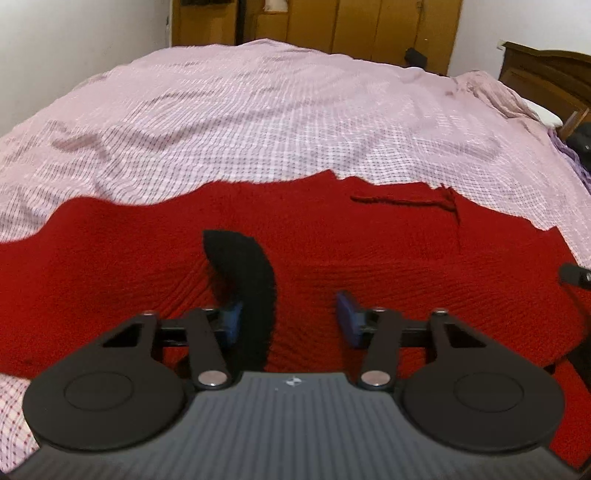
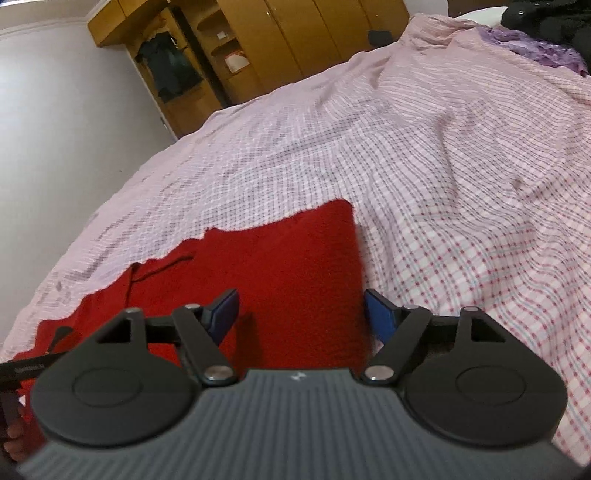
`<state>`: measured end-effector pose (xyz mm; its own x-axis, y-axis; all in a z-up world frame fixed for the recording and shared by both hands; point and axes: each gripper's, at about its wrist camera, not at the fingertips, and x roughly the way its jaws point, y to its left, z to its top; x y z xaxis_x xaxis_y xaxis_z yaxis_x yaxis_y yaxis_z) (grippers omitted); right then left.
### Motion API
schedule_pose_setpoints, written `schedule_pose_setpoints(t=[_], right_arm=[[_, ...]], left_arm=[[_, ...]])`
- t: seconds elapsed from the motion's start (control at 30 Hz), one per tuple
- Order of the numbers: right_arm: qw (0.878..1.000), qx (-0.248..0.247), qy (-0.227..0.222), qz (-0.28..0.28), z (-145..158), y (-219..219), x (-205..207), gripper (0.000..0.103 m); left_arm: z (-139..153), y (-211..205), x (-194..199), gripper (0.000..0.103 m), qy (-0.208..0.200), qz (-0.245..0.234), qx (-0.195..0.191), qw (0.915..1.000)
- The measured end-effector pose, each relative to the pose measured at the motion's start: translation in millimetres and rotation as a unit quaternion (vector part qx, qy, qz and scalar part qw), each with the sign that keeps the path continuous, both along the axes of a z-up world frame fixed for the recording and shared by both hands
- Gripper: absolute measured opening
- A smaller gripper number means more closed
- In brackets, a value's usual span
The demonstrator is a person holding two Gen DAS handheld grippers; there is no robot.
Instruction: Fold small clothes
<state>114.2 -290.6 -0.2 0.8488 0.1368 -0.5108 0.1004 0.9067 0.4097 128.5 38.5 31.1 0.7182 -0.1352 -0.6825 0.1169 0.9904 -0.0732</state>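
Note:
A red knitted garment (image 1: 369, 258) lies spread flat on the bed. It has a curved black trim piece (image 1: 247, 280) and a loose red yarn thread (image 1: 406, 201) near its far edge. My left gripper (image 1: 291, 321) is open just above the garment, its blue pads on either side of the black trim's near end. In the right wrist view the garment's right part (image 2: 295, 266) shows with a squared far corner. My right gripper (image 2: 301, 317) is open and straddles the garment's right edge, left pad over the red knit, right pad over the sheet.
The bed is covered by a wrinkled pink checked sheet (image 1: 277, 122). Wooden wardrobes (image 1: 351, 26) stand behind it and a dark wooden headboard (image 1: 546, 77) at the right. Purple and black clothes (image 2: 535, 40) lie at the far right of the bed.

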Motion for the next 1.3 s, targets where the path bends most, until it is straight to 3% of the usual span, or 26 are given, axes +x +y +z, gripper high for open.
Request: schedule_pose_setpoints(t=[0.13, 0.37, 0.47, 0.5, 0.53, 0.6, 0.77, 0.9, 1.0, 1.13, 1.3], right_arm=[[1.000, -0.002, 0.000, -0.001, -2, 1, 8, 0.076], [1.000, 0.014, -0.014, -0.001, -4, -2, 12, 0.076], [1.000, 0.019, -0.023, -0.004, -5, -3, 13, 0.055], [1.000, 0.018, -0.023, -0.008, -4, -4, 13, 0.036], [0.999, 0.019, -0.028, -0.013, -4, -5, 12, 0.025], [0.998, 0.030, -0.045, -0.022, -3, -10, 8, 0.019], [0.995, 0.026, -0.076, -0.066, -1, -15, 1, 0.017], [0.995, 0.013, -0.063, -0.071, -5, -13, 6, 0.018], [0.996, 0.017, -0.040, -0.073, -10, -15, 10, 0.024], [0.996, 0.041, -0.024, -0.076, -17, -22, 13, 0.026], [0.996, 0.043, -0.025, -0.077, -19, -21, 12, 0.029]], left_arm=[[3, -7, 0, 0.024, -0.015, -0.004, 0.015, 0.9998], [20, -3, -2, 0.020, -0.049, 0.006, 0.009, 0.9987], [29, -2, -3, 0.019, -0.066, 0.006, 0.008, 0.9978], [31, -2, -2, 0.019, -0.069, 0.005, 0.007, 0.9976], [33, -2, -2, 0.019, -0.072, 0.005, 0.006, 0.9973], [38, -2, 0, 0.019, -0.082, 0.003, 0.004, 0.9966], [41, -5, 12, 0.019, -0.096, -0.003, 0.016, 0.9952], [22, -11, 32, 0.020, -0.066, -0.005, 0.047, 0.9967], [3, -9, 41, 0.030, -0.035, 0.007, 0.053, 0.9979], [-2, -2, 41, 0.044, -0.033, 0.023, 0.047, 0.9981], [7, 5, 30, 0.050, -0.039, 0.037, 0.068, 0.9962]])
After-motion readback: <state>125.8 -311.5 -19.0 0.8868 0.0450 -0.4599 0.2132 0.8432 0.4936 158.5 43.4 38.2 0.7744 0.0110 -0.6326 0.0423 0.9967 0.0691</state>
